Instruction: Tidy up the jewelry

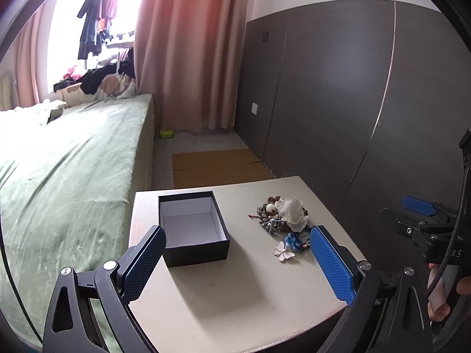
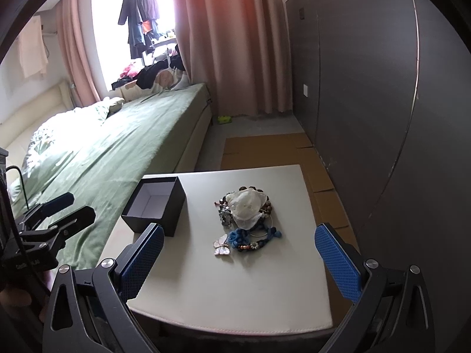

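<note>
An open black box (image 1: 192, 229) (image 2: 154, 207) with a white, empty inside stands on the left of a small white table (image 1: 235, 288) (image 2: 235, 288). A pile of jewelry (image 1: 281, 214) (image 2: 245, 210) lies to its right: beaded bracelets under a white fabric flower (image 1: 291, 209) (image 2: 247, 206), a blue knotted cord piece (image 1: 293, 241) (image 2: 250, 236) and a white butterfly brooch (image 1: 284, 251) (image 2: 221, 245). My left gripper (image 1: 237, 257) is open and empty above the table's near half. My right gripper (image 2: 238, 254) is open and empty, just short of the pile.
A bed with a green sheet (image 1: 67, 161) (image 2: 117, 135) runs along the table's left side. A dark wardrobe wall (image 1: 338, 88) stands to the right. Flattened cardboard (image 1: 215, 166) lies on the floor behind the table. Pink curtains (image 2: 235, 38) hang at the back.
</note>
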`<state>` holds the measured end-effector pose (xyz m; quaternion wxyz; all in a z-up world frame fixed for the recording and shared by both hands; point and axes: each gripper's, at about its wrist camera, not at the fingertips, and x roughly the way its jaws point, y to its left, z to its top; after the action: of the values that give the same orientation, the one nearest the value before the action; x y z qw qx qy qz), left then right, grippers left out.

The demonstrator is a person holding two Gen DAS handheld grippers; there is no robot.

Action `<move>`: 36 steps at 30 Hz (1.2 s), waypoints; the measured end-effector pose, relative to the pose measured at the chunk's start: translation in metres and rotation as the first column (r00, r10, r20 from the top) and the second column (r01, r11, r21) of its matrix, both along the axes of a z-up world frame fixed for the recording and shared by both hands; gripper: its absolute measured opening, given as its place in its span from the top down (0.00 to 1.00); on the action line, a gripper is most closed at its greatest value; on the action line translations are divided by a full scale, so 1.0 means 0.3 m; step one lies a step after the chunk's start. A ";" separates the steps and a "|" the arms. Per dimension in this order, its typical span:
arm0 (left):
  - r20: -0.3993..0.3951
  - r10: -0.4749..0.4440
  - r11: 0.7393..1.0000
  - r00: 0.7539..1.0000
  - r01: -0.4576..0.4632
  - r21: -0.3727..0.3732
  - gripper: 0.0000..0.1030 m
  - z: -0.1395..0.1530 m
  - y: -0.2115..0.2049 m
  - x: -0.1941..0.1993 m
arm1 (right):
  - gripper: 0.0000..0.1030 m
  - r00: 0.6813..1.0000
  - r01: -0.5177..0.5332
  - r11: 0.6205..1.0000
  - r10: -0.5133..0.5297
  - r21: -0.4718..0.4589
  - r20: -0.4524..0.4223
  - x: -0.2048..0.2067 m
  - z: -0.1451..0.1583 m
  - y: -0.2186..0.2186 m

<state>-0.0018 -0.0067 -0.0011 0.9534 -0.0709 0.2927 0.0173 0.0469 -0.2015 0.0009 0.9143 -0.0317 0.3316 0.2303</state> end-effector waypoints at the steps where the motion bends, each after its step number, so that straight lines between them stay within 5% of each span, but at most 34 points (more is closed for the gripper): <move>1: -0.002 0.001 1.000 1.000 -0.001 -0.001 0.04 -0.001 0.000 0.001 | 0.00 1.000 -0.001 1.000 0.001 0.002 -0.002 0.002 0.000 -0.002; 36: -0.006 -0.016 1.000 1.000 0.016 -0.026 0.04 -0.004 0.009 0.016 | 0.00 1.000 -0.018 1.000 0.018 0.009 0.005 -0.011 0.006 0.011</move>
<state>0.0031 -0.0039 -0.0021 0.9516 -0.0808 0.2966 0.0060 0.0437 -0.1983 0.0026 0.9131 -0.0313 0.3280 0.2400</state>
